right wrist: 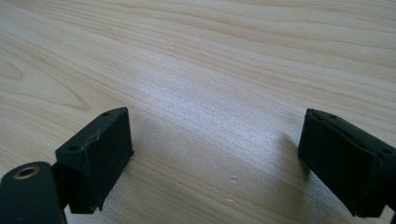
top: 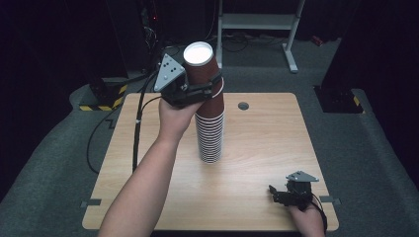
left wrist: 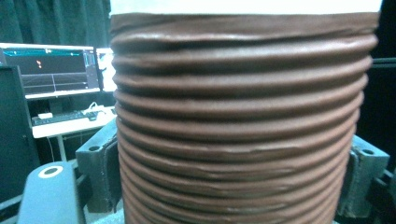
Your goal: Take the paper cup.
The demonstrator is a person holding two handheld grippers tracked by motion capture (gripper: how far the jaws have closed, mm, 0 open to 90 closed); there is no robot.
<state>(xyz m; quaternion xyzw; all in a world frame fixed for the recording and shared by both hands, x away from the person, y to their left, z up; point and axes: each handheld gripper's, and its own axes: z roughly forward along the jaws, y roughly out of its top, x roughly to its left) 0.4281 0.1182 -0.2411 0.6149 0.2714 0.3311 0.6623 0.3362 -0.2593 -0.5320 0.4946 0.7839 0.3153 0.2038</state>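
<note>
Two tools: your left tool point(top: 210, 89) clamps the top brown cup point(top: 203, 74) above the stack point(top: 211, 136); your right tool point(top: 284, 193) rests apart on the table point(top: 262, 123), near right.

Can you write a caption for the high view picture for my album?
Left claw grips the top brown cup of a tall stack.

Overhead view; gripper views close (tabletop shared).

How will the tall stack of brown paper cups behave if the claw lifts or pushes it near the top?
The stack of cups is tall and narrow-based, so it probably tips easily. The left claw clamps the top cup, whose thin ribbed wall may dent. It likely slides off alone.
</note>
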